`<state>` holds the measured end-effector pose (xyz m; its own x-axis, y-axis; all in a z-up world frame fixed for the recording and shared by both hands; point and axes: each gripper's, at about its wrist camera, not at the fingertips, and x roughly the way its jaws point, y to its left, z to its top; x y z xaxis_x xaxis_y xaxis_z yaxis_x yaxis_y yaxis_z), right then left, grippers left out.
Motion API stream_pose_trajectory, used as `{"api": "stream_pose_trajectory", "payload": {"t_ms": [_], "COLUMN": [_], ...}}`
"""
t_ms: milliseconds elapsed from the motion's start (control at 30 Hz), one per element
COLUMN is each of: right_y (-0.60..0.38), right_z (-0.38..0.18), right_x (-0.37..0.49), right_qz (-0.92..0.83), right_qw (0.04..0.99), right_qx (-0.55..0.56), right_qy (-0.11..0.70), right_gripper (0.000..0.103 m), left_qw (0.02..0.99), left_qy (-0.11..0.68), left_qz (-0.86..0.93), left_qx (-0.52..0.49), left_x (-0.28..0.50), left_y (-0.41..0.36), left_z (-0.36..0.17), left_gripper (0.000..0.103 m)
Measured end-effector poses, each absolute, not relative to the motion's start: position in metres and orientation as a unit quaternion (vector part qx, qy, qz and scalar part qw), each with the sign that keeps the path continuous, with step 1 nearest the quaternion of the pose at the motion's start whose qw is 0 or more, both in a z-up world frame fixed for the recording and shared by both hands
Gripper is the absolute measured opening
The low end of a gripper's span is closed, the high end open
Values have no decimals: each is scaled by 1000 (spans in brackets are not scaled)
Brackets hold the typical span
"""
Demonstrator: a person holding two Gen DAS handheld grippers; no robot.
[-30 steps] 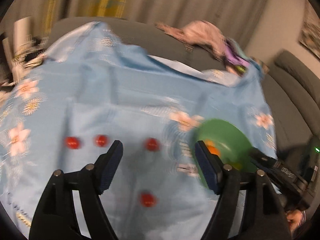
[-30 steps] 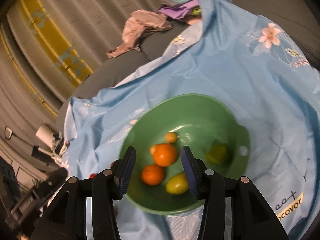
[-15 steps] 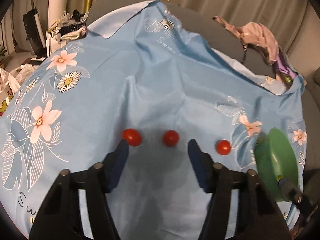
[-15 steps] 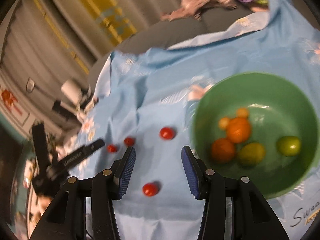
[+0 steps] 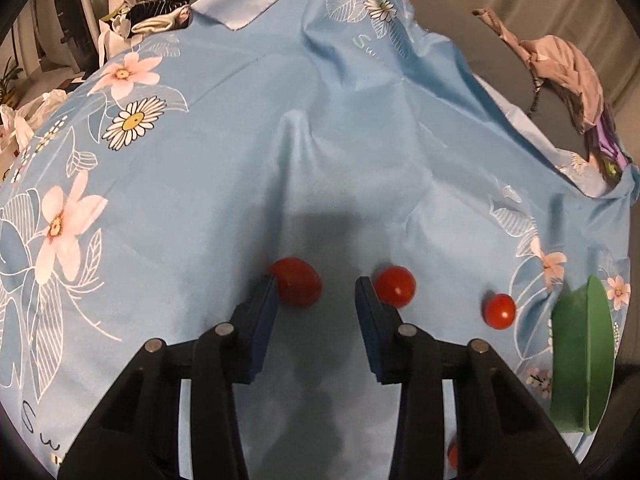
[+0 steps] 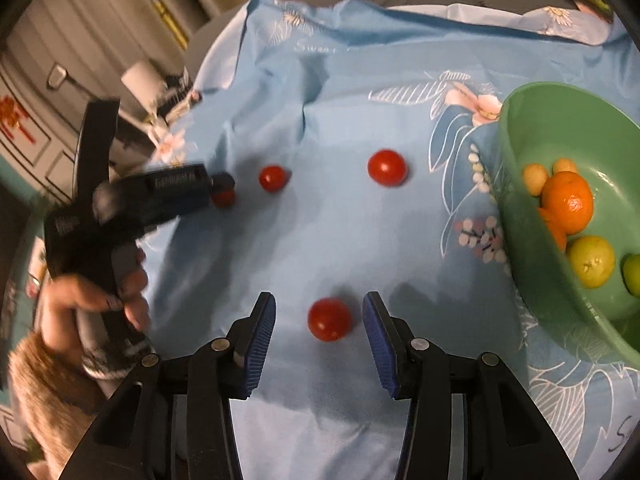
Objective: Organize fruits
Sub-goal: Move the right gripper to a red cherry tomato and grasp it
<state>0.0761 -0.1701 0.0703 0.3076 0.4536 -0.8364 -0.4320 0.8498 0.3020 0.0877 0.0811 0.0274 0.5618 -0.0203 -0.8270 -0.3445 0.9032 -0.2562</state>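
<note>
Four small red tomatoes lie loose on a light blue flowered cloth (image 6: pixel 320 80) spread over a grey sofa. Three of them sit in a rough row: in the left wrist view, the left tomato (image 5: pixel 296 281) is just ahead of the left gripper (image 5: pixel 316 296), close against the tip of its left-hand finger, the middle tomato (image 5: pixel 395 286) is just beyond the right-hand finger's tip, and the third tomato (image 5: pixel 499 311) lies further right, near the green bowl (image 5: pixel 582 360), which shows edge-on at the frame's right side. The left gripper's fingers stand well apart and have hold of nothing. In the right wrist view, the fourth tomato (image 6: pixel 329 319) sits alone, nearer the camera than the row, in the gap between the blue pads of the right gripper (image 6: pixel 319 316); both pads are clear of it, so the fingers are wide open and empty. The bowl stands on the cloth to the right and holds an orange (image 6: pixel 567 202), a second orange partly hidden by the rim, two small pale yellow fruits (image 6: pixel 536 178), a yellow-green lemon (image 6: pixel 591 261) and a green fruit cut off by the frame edge. A bare hand (image 6: pixel 96 300) grips the left gripper's handle at the left. Crumpled pinkish clothing (image 5: pixel 560 60) lies on the sofa behind the cloth.
</note>
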Motion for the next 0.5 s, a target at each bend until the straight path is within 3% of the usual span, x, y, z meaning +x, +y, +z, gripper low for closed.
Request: {"api": "stream_pose_trajectory", "payload": {"t_ms": [200,333,500], "right_y": [-163,-162,-161], "right_z": [60,53,50], "right_x": [72,73,77], "right_qz": [270,259,250], "right_qw": [804,803,808], "right_qx": [-27,-39,-43], "right_qy": [530,536,532], "right_gripper": [42,39,33], "left_qw": [856,860,862], "left_qy": [462,457,456], "left_qz": [117,134,134], "left_qx": [-201,-184,-178], "left_x": [95,99,99], "left_y": [79,76,76], "left_z": [20,16,16], "left_gripper": [34,25,24]}}
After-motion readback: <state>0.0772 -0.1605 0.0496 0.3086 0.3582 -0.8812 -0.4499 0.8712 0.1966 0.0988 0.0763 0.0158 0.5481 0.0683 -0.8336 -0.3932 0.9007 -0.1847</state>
